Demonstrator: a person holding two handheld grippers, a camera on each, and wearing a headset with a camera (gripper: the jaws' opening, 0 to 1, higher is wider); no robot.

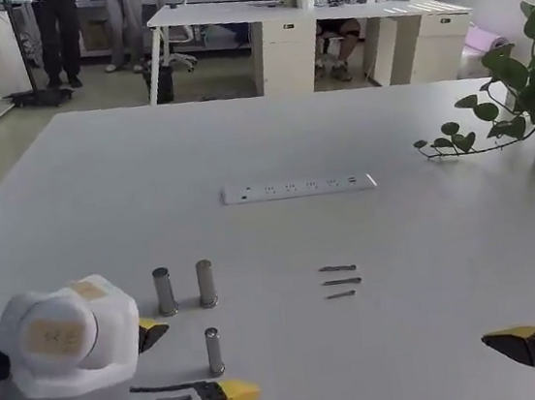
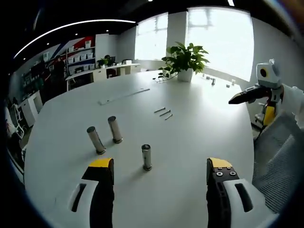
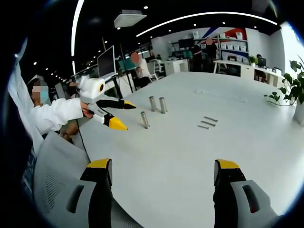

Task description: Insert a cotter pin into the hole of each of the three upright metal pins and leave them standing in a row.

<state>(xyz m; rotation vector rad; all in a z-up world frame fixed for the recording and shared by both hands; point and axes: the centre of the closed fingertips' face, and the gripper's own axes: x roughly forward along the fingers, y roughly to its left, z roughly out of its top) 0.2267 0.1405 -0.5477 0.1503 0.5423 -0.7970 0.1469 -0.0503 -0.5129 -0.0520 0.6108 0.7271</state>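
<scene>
Left tool (image 2: 160,164) and right tool (image 3: 161,164) are held spread, empty; metal pins (image 1: 205,283) are stood upright beside cotter pins (image 1: 340,282) on the tabletop (image 1: 429,239)

right gripper (image 1: 534,345): cut off at the head view's lower right corner; one yellow-tipped jaw is seen.
cotter pins (image 1: 340,282): too small for loops or legs to be told.
metal pins (image 1: 206,284): cross holes cannot be made out.
plant (image 1: 526,80): cropped by the right edge.
</scene>
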